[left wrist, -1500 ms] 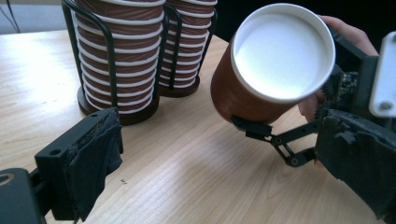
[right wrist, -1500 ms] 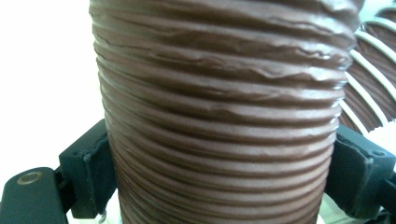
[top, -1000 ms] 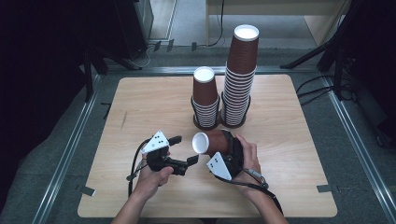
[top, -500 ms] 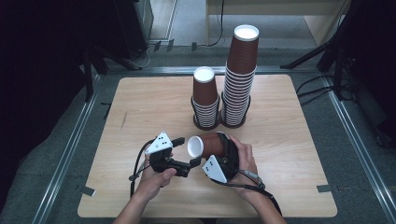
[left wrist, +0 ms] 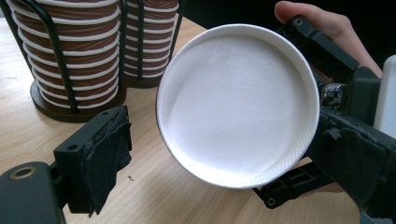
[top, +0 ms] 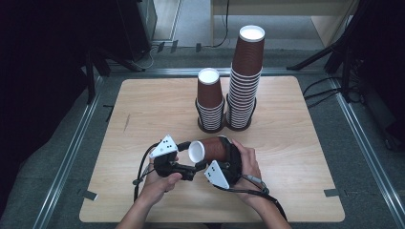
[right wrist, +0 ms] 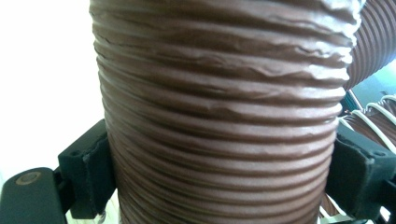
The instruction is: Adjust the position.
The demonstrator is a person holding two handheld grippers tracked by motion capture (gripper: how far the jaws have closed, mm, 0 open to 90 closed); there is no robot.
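Note:
A brown ribbed paper cup (top: 215,149) lies on its side above the table's front, and my right gripper (top: 228,153) is shut on its wall. The right gripper view shows the cup (right wrist: 219,93) pinched between both pads. Its white round end (top: 196,151) points left into my left gripper (top: 191,156). In the left gripper view that white end (left wrist: 238,102) sits between the jaws of the open left gripper (left wrist: 224,121), with a gap at the left pad (left wrist: 105,154).
Two wire-framed holders stand at the table's middle back, with a short stack of upturned cups (top: 209,100) and a taller stack (top: 245,78) beside it. Bare wooden tabletop (top: 296,143) lies to the left and right. Dark stands and cables ring the table.
The two grippers have closed in on each other. The cup's white end has moved left and slightly nearer, in between the left gripper's jaws.

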